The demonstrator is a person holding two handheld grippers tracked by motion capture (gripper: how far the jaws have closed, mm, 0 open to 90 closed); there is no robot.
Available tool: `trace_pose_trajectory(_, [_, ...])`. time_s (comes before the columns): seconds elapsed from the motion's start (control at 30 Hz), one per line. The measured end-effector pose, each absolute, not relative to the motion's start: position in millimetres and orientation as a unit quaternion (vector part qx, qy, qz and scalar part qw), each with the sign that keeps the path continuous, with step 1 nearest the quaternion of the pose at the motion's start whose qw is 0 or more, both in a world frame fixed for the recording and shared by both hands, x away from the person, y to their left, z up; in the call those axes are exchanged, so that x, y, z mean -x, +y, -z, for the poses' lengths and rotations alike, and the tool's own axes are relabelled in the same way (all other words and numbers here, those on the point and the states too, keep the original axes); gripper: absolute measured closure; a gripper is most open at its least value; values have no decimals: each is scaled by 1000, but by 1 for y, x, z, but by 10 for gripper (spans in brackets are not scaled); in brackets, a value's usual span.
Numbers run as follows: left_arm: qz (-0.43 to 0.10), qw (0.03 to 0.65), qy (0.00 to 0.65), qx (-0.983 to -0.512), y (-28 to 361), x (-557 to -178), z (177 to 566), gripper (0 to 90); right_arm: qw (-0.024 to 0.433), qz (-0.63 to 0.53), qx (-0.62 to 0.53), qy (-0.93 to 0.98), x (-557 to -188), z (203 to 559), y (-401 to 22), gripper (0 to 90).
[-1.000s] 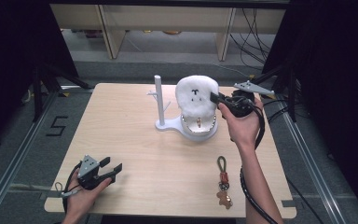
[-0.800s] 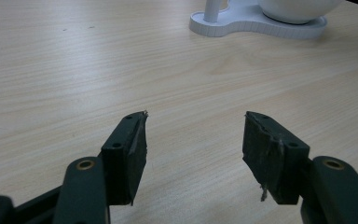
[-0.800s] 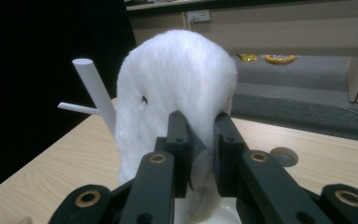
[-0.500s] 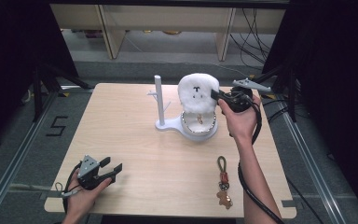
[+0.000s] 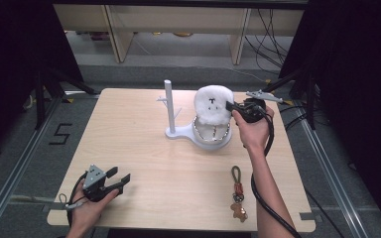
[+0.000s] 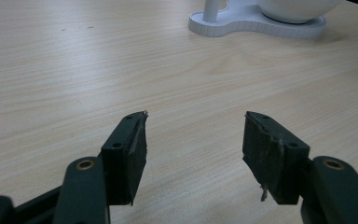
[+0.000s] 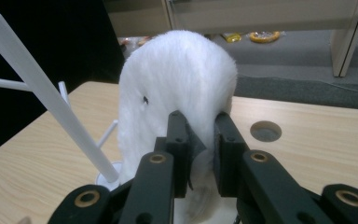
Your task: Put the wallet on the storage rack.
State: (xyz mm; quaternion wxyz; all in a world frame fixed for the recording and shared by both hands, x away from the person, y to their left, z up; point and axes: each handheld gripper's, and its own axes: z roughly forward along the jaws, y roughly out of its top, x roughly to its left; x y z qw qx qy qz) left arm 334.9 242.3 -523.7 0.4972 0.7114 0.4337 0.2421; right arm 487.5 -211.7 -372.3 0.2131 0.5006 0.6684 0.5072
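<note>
A white fluffy plush with small dark marks hangs just above the round dish at the foot of a white stand. My right gripper is shut on the plush's right edge, held from the right by a hand. In the right gripper view the two black jaws pinch the fur of the plush, with the stand's slanted pole to the left. My left gripper rests low at the table's front left, open, with bare wood between its jaws.
A keychain with a red strap and a small brown bear lies at the front right, beside the right forearm. The stand's base lies far ahead of the left gripper. Dark frames and cables surround the table.
The right hand has sunk a little with the plush, bringing it lower over the dish. The left gripper has stayed where it was.
</note>
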Motion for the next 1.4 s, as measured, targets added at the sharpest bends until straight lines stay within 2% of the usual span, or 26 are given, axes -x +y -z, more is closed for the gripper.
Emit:
trace_pose_trajectory(0.1, [-242,497,433,-712,242,-335,524,395,213,-497,-499,677,-488,380,-212,800])
trace_pose_trajectory(0.13, [-243,497,432,-713,242,-335,524,394,198,-496,-513,672,-485,381,-209,799])
trace_pose_trajectory(0.27, [-243,497,431,-713,242,-335,524,394,219,-472,-498,693,-486,391,-211,799])
trace_pose_trajectory(0.47, [-243,497,432,-712,242,-335,524,394,214,-436,-500,717,-488,400,-211,800])
trace_pose_trajectory(0.7, [-245,498,429,-713,243,-335,524,394,248,-396,-488,737,-491,410,-208,799])
trace_pose_trajectory(0.73, [-245,498,430,-713,242,-335,524,394,265,-394,-482,737,-491,413,-207,799])
trace_pose_trajectory(0.93, [-246,495,427,-715,242,-335,523,394,260,-374,-497,738,-489,411,-200,790])
trace_pose_trajectory(1.17, [-247,490,434,-714,241,-334,523,394,260,-381,-494,737,-490,408,-206,693])
trace_pose_trajectory(1.4, [-246,486,437,-716,240,-333,523,394,238,-394,-517,721,-481,393,-211,588])
